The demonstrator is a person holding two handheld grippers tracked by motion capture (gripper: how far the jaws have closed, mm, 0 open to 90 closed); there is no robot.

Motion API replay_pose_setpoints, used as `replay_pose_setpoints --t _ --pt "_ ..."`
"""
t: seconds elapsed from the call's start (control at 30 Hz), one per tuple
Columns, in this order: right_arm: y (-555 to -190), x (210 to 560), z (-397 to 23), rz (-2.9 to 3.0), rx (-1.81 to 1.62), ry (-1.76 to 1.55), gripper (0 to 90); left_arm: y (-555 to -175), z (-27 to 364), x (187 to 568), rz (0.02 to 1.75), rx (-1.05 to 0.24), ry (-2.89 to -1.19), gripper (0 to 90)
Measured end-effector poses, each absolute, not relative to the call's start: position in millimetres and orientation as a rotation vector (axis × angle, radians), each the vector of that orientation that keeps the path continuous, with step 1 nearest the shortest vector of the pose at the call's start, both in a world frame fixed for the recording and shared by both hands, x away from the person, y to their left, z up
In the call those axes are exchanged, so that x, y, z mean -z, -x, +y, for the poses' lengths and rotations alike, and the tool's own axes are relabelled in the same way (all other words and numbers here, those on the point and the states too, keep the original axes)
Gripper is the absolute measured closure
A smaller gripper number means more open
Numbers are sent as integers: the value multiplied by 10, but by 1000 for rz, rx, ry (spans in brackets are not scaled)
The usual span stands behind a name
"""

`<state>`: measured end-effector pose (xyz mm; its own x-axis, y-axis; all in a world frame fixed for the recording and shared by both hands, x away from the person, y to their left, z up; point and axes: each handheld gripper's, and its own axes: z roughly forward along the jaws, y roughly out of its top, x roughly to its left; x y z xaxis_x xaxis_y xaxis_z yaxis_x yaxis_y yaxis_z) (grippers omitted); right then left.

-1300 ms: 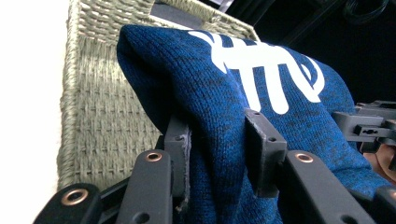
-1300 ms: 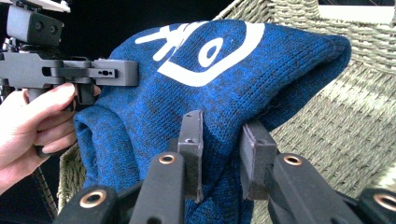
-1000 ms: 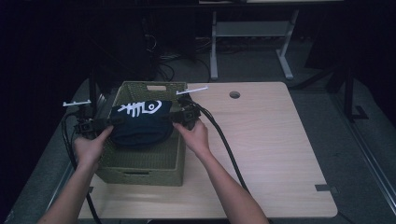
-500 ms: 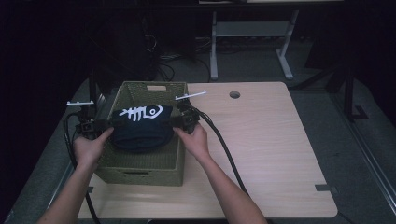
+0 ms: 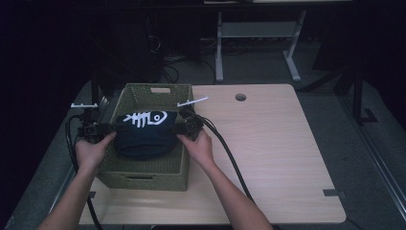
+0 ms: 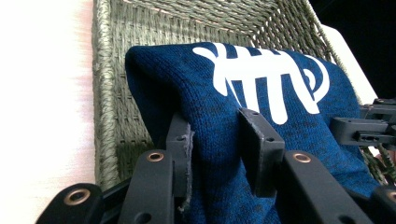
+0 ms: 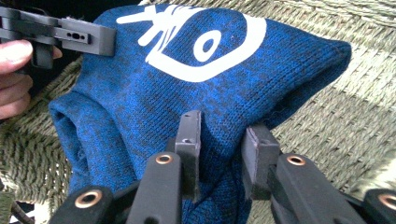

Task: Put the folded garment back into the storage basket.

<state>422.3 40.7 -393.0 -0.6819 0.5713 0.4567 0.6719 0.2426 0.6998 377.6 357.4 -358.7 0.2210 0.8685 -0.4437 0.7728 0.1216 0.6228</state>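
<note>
Blue sweater (image 5: pixel 141 136) — folded, long axis spanning left gripper (image 5: pixel 98 128) to right gripper (image 5: pixel 184 127) — hangs over the basket (image 5: pixel 143 177), each gripper clamped on one end; the basket lies directly below.

High view looks down from above the table (image 5: pixel 268 143) — both gripper views, close in, share the blue knit garment (image 6: pixel 261 116).

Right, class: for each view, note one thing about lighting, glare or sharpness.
High view: dim, the surroundings nearly black, the basket and table lit. Left gripper view: the table glares to blown-out white, while the blue knit stays sharp. Right gripper view: evenly lit, knit crisp.
</note>
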Motion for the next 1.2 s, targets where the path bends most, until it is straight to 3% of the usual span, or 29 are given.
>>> replay_pose_setpoints --t 0.2,0.33,0.4,0.9,1.2 --pt "-4188 3919 442 -2436 1426 1210 674 -3771 3573 3581 1565 -167 -1644 661" --pt "-4150 3886 465 -2496 1444 1237 568 -3761 3560 3559 1579 -220 -1618 643" --pt "-4112 3843 482 -2558 1448 1257 543 -3754 3560 3548 1589 -264 -1599 590" --pt "-4148 3678 263 -2477 1554 1227 504 -3707 3606 3433 1552 -295 -1535 559" --pt "-4167 3624 137 -2383 1589 1135 424 -3698 3411 3325 1486 -274 -1553 509"
